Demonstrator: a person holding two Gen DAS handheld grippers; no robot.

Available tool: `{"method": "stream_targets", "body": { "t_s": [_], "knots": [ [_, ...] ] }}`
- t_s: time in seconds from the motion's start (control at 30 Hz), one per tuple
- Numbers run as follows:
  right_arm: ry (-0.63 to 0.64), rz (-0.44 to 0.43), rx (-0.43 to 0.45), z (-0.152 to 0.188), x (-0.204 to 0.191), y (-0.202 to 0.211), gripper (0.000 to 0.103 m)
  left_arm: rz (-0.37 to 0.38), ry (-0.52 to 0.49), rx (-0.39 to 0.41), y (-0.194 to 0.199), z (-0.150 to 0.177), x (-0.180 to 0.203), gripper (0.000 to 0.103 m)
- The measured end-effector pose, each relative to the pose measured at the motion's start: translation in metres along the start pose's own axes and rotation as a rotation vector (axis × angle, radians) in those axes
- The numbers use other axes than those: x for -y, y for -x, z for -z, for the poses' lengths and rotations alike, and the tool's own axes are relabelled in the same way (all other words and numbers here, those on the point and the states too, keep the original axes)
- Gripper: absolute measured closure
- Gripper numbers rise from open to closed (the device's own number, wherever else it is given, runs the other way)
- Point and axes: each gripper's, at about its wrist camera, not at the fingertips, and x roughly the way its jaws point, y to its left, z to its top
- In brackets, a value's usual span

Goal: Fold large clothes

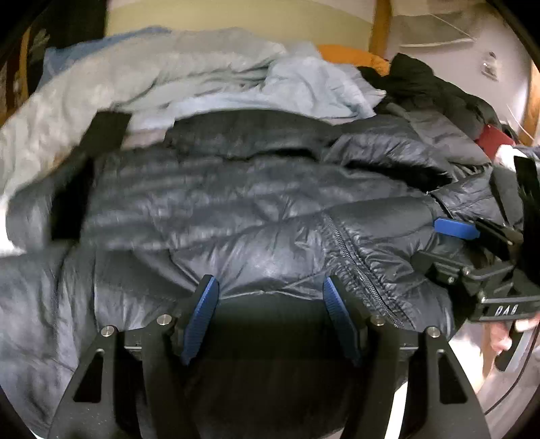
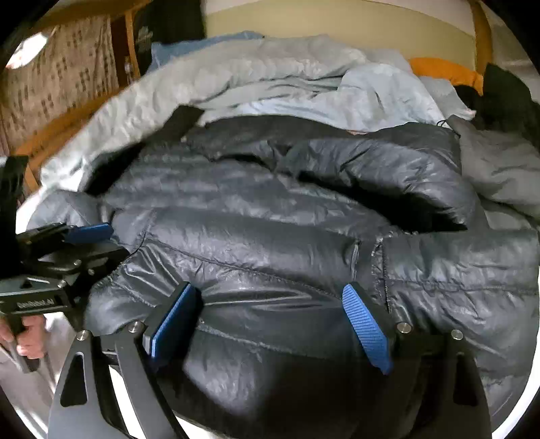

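Jacket (image 1: 256,209) fabric, dark and quilted, bulges between both sets of blue pads. The left gripper (image 1: 270,304) stands apart at the jacket's near hem, 6 o'clock in its own view; its pads flank the fabric without visibly pinching it. The right gripper (image 2: 270,314) is spread wider, likewise at 6 o'clock in its view, with the puffy hem between its pads and not clearly clamped. The zipper (image 1: 357,263) runs toward 4 o'clock in the left view. No containers show. The jacket lies on a rumpled pale blue duvet (image 2: 270,77) on a bed. At 1 o'clock sit an orange pillow (image 2: 445,74) and dark clothes (image 1: 425,84); a cream wall (image 2: 337,20) rises at 12.
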Motion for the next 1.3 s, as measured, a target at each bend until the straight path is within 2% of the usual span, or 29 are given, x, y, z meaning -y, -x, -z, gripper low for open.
{"method": "stream_targets", "body": {
  "t_s": [0.1, 0.23, 0.4, 0.5, 0.53, 0.6, 0.67, 0.7, 0.77, 0.83, 0.93, 1.03, 1.1, 1.23, 1.3],
  "knots": [
    [0.053, 0.042, -0.008, 0.005, -0.007, -0.005, 0.013, -0.041, -0.019, -0.001, -0.009, 0.006, 0.006, 0.039],
    [0.01, -0.002, -0.018, 0.009, 0.003, -0.013, 0.013, 0.003, 0.046, -0.022, -0.017, 0.007, -0.004, 0.038],
    [0.02, 0.015, -0.025, 0.009, 0.0, -0.016, 0.012, -0.018, 0.029, -0.015, -0.017, 0.009, 0.001, 0.038],
    [0.006, 0.008, -0.021, 0.007, 0.002, -0.011, 0.013, -0.004, 0.043, -0.013, -0.014, 0.007, -0.002, 0.038],
    [-0.01, 0.011, -0.004, 0.006, 0.002, -0.005, 0.013, -0.005, 0.041, -0.022, -0.012, 0.005, -0.002, 0.038],
    [-0.023, -0.013, 0.124, 0.005, -0.001, 0.024, 0.013, -0.004, 0.017, -0.035, -0.007, 0.0, 0.001, 0.039],
    [0.037, -0.016, 0.231, 0.002, -0.011, 0.05, 0.012, -0.011, 0.007, -0.012, 0.006, -0.005, 0.0, 0.039],
    [0.077, 0.022, 0.266, -0.001, -0.018, 0.06, 0.012, 0.001, 0.02, 0.01, 0.015, -0.007, -0.002, 0.039],
    [0.102, 0.043, 0.288, -0.005, -0.021, 0.069, 0.012, 0.02, 0.043, 0.045, 0.031, -0.015, -0.008, 0.039],
    [0.097, 0.051, 0.3, -0.007, -0.019, 0.075, 0.012, 0.0, 0.05, 0.092, 0.046, -0.023, -0.014, 0.037],
    [0.131, 0.085, 0.26, -0.018, -0.018, 0.071, 0.012, -0.095, 0.081, 0.13, 0.06, -0.035, -0.032, 0.035],
    [0.16, 0.05, 0.192, -0.041, -0.019, 0.065, 0.012, -0.091, 0.241, 0.113, 0.061, -0.044, -0.068, 0.035],
    [0.174, 0.037, 0.108, -0.07, -0.029, 0.052, 0.012, -0.103, 0.317, 0.111, 0.061, -0.045, -0.092, 0.035],
    [0.178, -0.054, 0.044, -0.126, -0.056, 0.029, 0.012, -0.202, 0.344, 0.102, 0.062, -0.048, -0.134, 0.035],
    [0.21, -0.046, 0.011, -0.149, -0.075, 0.011, 0.012, -0.263, 0.4, 0.111, 0.068, -0.046, -0.159, 0.035]
  ]
}}
